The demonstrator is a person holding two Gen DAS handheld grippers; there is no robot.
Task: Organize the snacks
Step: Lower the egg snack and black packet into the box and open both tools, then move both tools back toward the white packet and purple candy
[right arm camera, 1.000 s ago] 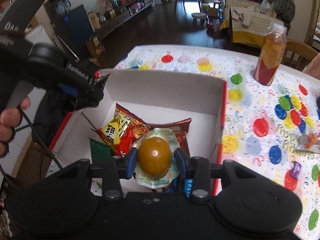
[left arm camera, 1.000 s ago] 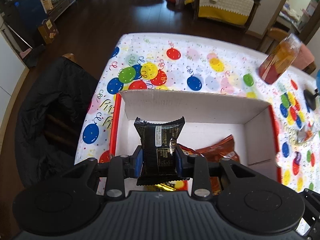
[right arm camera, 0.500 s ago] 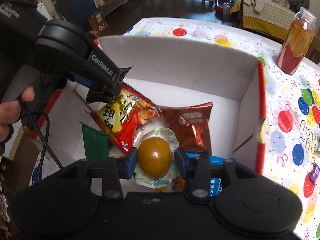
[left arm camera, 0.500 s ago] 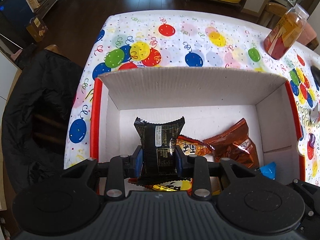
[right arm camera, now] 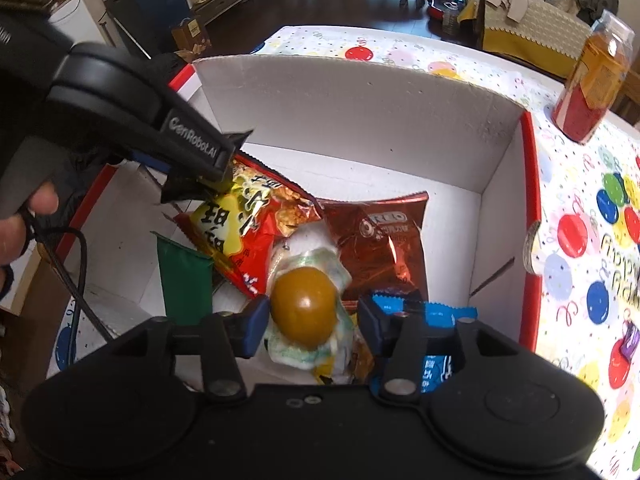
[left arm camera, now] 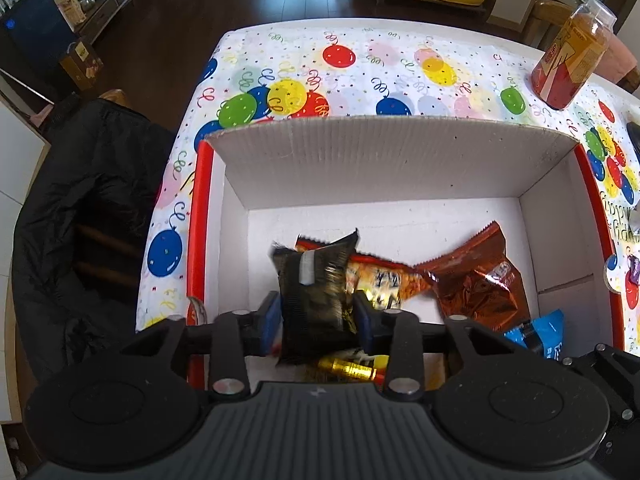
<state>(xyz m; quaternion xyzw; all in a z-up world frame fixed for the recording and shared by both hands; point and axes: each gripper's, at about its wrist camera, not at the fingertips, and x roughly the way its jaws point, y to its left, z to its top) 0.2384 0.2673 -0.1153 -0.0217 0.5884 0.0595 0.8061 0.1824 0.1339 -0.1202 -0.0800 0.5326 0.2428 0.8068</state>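
Note:
Both grippers hang over the white cardboard box [left arm camera: 392, 152] on the balloon tablecloth. My left gripper [left arm camera: 318, 320] has its jaws opening; the black snack packet [left arm camera: 316, 292] between them is blurred and tilted, slipping free above the orange-red chip packet [left arm camera: 380, 276]. The right gripper [right arm camera: 314, 326] is opening too. The sealed brown egg pack [right arm camera: 304, 312] sits between its pads, with a clear gap on the right side. In the right wrist view the left gripper [right arm camera: 208, 172] reaches into the box [right arm camera: 360, 96] from the left, held by a hand [right arm camera: 24, 220].
The box also holds a brown-red foil packet [right arm camera: 380, 240], a blue packet [right arm camera: 440, 320], a green packet [right arm camera: 186, 276] and a gold wrapper [left arm camera: 352, 368]. An orange drink bottle [left arm camera: 572, 60] stands at the table's far right. A black jacket [left arm camera: 80, 220] drapes a chair on the left.
Both grippers have sunk closer to the box. Both sets of jaws have widened: the black packet has tipped and blurred, and the egg pack is no longer squeezed.

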